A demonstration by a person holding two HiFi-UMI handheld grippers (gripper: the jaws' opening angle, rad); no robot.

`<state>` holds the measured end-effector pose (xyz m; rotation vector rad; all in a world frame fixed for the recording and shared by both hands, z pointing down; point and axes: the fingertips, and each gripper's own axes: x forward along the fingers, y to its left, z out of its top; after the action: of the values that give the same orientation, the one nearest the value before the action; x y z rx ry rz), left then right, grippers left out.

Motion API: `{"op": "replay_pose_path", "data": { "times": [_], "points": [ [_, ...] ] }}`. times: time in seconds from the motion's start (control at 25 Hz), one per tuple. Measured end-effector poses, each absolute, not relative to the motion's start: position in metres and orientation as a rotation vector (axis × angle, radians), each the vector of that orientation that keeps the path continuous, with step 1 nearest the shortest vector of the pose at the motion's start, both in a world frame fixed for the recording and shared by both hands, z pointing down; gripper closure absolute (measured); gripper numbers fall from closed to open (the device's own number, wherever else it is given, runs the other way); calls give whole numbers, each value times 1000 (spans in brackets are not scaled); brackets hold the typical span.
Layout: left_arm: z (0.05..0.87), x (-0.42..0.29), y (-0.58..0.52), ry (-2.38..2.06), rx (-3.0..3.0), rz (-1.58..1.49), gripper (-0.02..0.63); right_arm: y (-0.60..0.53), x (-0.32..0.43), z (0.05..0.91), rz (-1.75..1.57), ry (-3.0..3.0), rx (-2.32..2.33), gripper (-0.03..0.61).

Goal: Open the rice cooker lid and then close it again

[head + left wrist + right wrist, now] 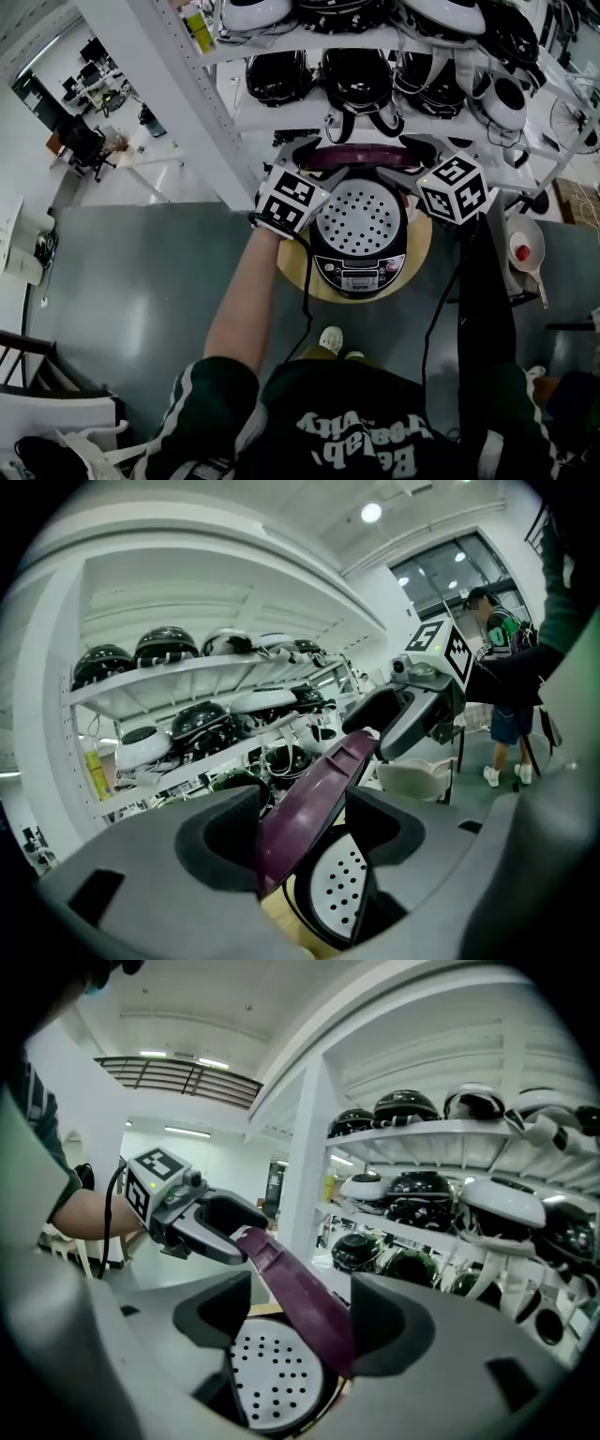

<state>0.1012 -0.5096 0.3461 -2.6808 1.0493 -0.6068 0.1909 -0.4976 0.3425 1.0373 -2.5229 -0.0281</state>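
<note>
Head view: purple lid raised, perforated inner plate showing.

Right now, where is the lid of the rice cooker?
In the head view the lid stands raised at the centre, above the rice cooker, its far edge between the left gripper and right gripper, near the helmet shelf.

The rice cooker stands on a round wooden board, its black body turning the control panel toward the person. Its lid is open, raised at a slant on the far side. The lid is maroon outside, and its silvery perforated inner plate is exposed.
</note>
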Motion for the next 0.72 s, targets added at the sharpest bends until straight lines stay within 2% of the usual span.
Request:
{"op": "replay_pose_path", "data": {
  "times": [0.16, 0.56, 0.72],
  "points": [
    [362, 100, -480, 1062, -2706, -607, 331, -468, 189, 361, -17, -2516, 999, 235],
    [415, 93, -428, 1143, -2799, -582, 383, -412, 186, 417, 115, -2520, 966, 241],
    [428, 91, -421, 1157, -2838, -569, 399, -406, 189, 429, 193, -2544, 994, 269]
  ]
}}
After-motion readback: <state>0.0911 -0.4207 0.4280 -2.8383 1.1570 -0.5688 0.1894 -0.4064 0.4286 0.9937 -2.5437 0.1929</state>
